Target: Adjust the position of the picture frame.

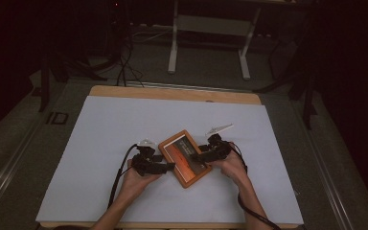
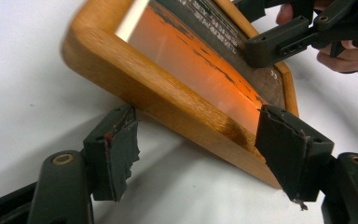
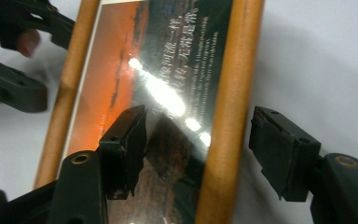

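A wooden picture frame [image 1: 185, 157] lies flat and skewed near the middle of the white table [image 1: 100, 143]. Your left gripper [image 1: 168, 166] and right gripper [image 1: 197, 156] flank its long sides, both spread wide and clamping nothing. The right gripper's jaws straddle one wooden rail, likely placed to steady or square the frame.

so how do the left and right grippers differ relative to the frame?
The left gripper straddles a stretch of the frame's outer edge; the right gripper straddles one wooden rail, one pad over the glass, the other over the table. In the high view, left comes from the frame's left side, right from its right. Shared: both open, no pad clearly pressing the wood.
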The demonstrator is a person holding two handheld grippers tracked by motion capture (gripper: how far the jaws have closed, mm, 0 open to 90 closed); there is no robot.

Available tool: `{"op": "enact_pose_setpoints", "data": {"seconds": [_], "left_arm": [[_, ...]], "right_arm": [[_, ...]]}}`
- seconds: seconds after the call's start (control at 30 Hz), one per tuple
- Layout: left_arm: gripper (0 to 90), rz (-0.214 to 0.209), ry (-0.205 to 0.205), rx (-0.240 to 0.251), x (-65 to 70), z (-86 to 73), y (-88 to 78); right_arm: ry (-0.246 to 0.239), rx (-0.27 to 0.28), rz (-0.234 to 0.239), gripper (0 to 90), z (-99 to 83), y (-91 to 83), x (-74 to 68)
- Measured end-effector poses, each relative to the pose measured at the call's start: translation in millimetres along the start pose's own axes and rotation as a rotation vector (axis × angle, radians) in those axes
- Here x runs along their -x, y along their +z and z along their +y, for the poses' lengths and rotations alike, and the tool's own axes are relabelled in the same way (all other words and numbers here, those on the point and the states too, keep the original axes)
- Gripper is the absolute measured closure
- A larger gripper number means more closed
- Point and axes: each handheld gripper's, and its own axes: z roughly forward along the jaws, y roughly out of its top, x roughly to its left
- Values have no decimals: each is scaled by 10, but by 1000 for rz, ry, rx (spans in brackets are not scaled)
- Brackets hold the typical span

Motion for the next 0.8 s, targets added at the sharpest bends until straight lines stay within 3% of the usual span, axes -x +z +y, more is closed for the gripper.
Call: {"op": "enact_pose_setpoints", "data": {"seconds": [0.07, 0.27, 0.37, 0.43, 0.53, 0.8], "left_arm": [[321, -11, -15, -8, 0, 4, 25], [388, -41, -104, -5, -63, 24, 7], [408, -42, -124, 2, -87, 31, -2], [420, -33, -134, 7, -107, 38, -14], [463, 31, -141, 25, -137, 52, -36], [511, 22, -152, 36, -279, 110, -89]], "right_arm": [[2, -2, 7, 356, -6, 8, -9], [-27, -13, -40, 402, -29, -42, -78], [-28, -13, -51, 438, -59, -74, -93], [-26, -12, -48, 463, -87, -91, -98], [-30, -14, -19, 526, -137, -111, -129], [-88, -60, -27, 558, -236, -126, -341]]}}
